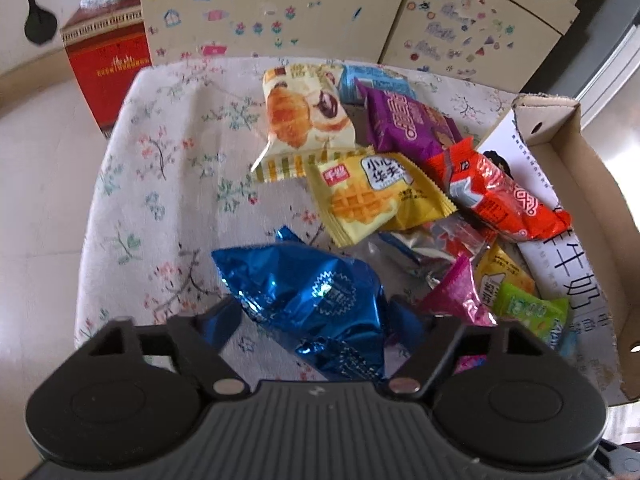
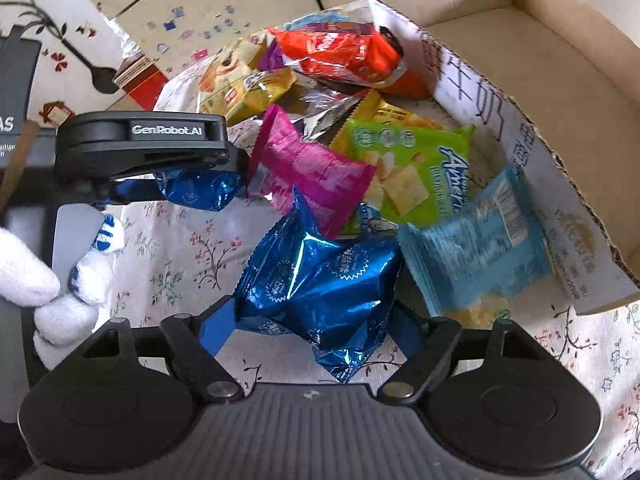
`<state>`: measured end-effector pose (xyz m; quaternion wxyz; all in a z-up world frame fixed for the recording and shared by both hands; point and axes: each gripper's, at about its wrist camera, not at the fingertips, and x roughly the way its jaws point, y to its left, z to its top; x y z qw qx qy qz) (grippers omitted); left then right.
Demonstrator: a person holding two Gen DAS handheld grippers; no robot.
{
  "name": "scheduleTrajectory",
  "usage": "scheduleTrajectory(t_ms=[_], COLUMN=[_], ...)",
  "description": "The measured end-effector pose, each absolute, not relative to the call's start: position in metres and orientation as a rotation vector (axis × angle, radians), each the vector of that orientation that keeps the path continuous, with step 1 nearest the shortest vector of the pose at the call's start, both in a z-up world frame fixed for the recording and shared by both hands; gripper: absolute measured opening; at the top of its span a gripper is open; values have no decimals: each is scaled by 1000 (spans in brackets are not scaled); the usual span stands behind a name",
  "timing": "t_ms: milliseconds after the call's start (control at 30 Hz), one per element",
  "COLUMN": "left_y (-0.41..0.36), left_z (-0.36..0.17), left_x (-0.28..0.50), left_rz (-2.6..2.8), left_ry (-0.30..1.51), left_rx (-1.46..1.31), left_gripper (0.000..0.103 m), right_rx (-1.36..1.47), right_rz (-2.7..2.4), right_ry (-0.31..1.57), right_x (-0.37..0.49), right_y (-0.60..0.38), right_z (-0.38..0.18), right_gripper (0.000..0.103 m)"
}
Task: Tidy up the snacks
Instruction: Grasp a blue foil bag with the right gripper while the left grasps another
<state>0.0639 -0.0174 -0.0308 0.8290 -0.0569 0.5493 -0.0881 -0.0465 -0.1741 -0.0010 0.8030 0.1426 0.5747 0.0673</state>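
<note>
Snacks lie heaped on a flowered tablecloth, spilling against the open side of one cardboard box; two of them are blue foil packets, and each already sits under a claw. One blue foil packet lies directly below the left gripper, its long axis running away along the fingers, so the jaws straddle its narrow width. The second blue packet lies the same way under the right gripper. Both claws stand wide apart with foil filling the gap and brushing the fingers; whether the pads truly pinch cannot be told. The box is on the right, nearer the right hand. Just beyond the right claw lie one pink packet, one green packet and one pale-blue packet; a white-gloved hand holds the left tool.
</note>
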Motion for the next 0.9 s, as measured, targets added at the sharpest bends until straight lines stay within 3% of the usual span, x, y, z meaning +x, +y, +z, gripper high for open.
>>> scheduleTrajectory(t_ms=[267,467,733,900], left_y=[2,13,23,18], left_z=[-27,-25,-25,-35], left_x=[54,47,50,55], left_rz=[-211,-219,-225,-185], left_ry=[1142,1128,1118,1131], left_rx=[-195,-219,-270,-270], left_gripper=[51,47,46,59], right_rx=[328,318,314,323], right_rz=[163,185,187,187], right_ry=[1224,1211,1219,1228], right_x=[-50,-51,-51,-48], right_y=[-177,-175,-172,-169], right_z=[1,4,3,0], right_gripper=[79,79,79,80])
